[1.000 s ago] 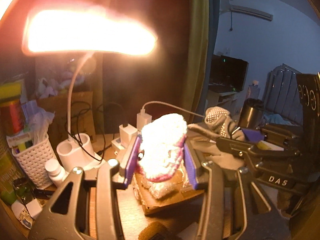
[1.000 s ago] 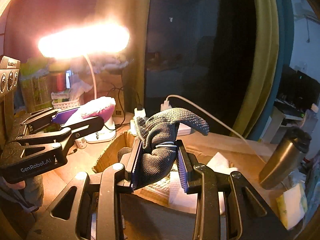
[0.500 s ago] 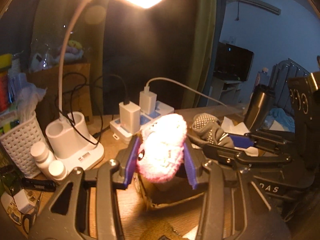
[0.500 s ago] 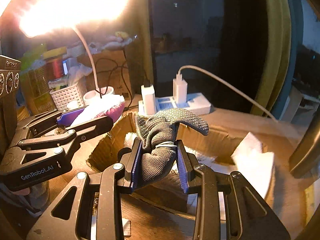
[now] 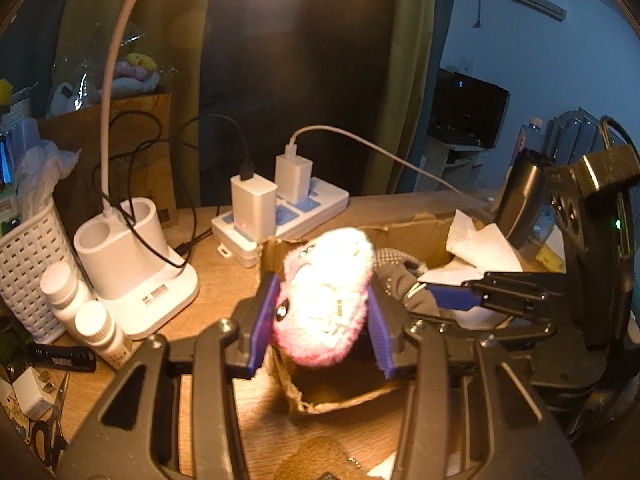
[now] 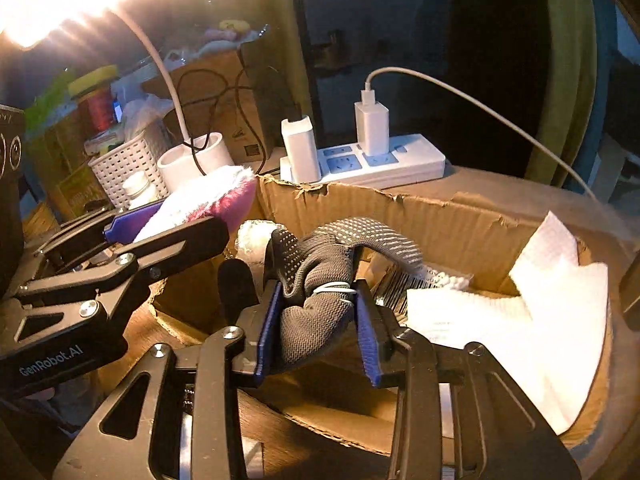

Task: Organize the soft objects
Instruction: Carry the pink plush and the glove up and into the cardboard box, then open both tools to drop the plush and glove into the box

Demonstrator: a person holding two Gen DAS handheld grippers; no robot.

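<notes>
My left gripper (image 5: 320, 316) clamps the pink plush toy (image 5: 326, 300) over the cardboard box (image 6: 440, 216). My right gripper (image 6: 316, 316) has just been easing its jaws apart around the dotted grey glove (image 6: 320, 280) (pads seem barely touching). The glove could snag on a pad, or the toy could land outside the torn rim. Wooden desk (image 5: 216, 276), dim room, glaring lamp.

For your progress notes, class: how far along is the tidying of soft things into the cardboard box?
Done: white tissue already lies inside the cardboard box.
In hand: the left hand-held gripper clamps a pink fluffy toy over the box; the right hand-held gripper, jaws just opening, has a dark dotted glove between them.
Left: dropping both in.
</notes>
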